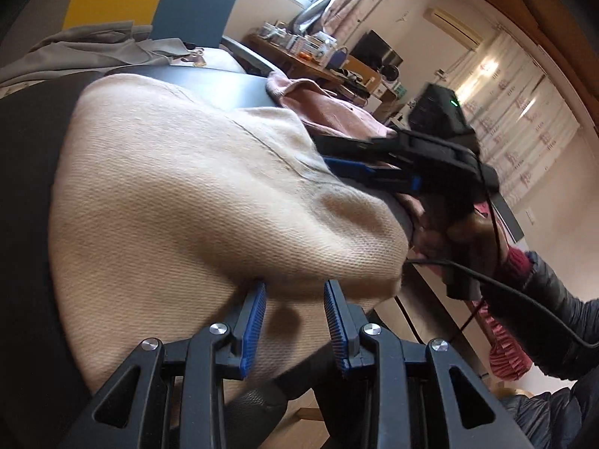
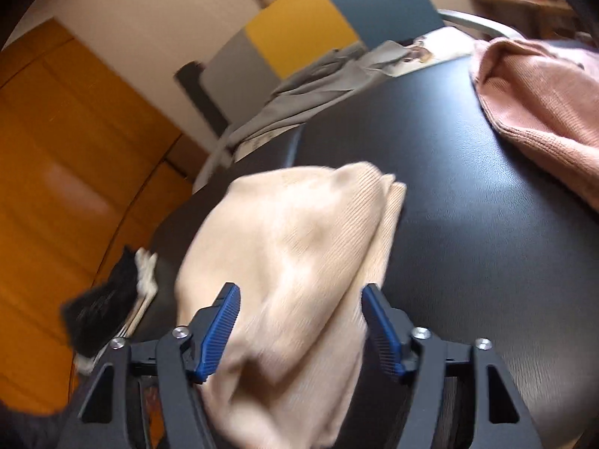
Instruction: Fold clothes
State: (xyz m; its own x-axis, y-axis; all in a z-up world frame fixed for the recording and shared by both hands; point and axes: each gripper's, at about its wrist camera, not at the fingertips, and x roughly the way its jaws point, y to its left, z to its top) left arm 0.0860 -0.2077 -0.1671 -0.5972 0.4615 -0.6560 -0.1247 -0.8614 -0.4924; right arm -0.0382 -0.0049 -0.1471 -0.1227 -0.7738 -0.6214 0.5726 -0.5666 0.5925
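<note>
Nearest my left gripper (image 1: 295, 321) I see the cream sweater (image 1: 194, 194), and I take that garment as my landmark. The gripper's blue pads (image 1: 254, 321) stand apart with a clear gap, and a rounded fold of the sweater bulges just above their tips; I cannot tell whether the cloth touches them. The sweater spreads over the black table (image 1: 26, 187), its bulk lying forward of the gripper and to its left side in the left wrist view. Just beyond the sweater's far edge, in the same view, my right gripper (image 1: 359, 164) lies low against the cloth, its fingers close together there, though motion blur keeps me from saying more from this side. From the right wrist view, the right gripper (image 2: 299, 325) has its jaws wide apart, and the cream sweater (image 2: 292, 254) runs between the blue pads (image 2: 221, 329) and on ahead of them in a bunched heap, nothing clamped. Past the sweater, across bare black table (image 2: 449, 205), a pink sweater (image 2: 543, 112) lies well apart from it. Farther off behind the cream sweater, a grey garment (image 2: 318, 93) is draped at the table's far edge, before a yellow and blue panel (image 2: 337, 11).
</note>
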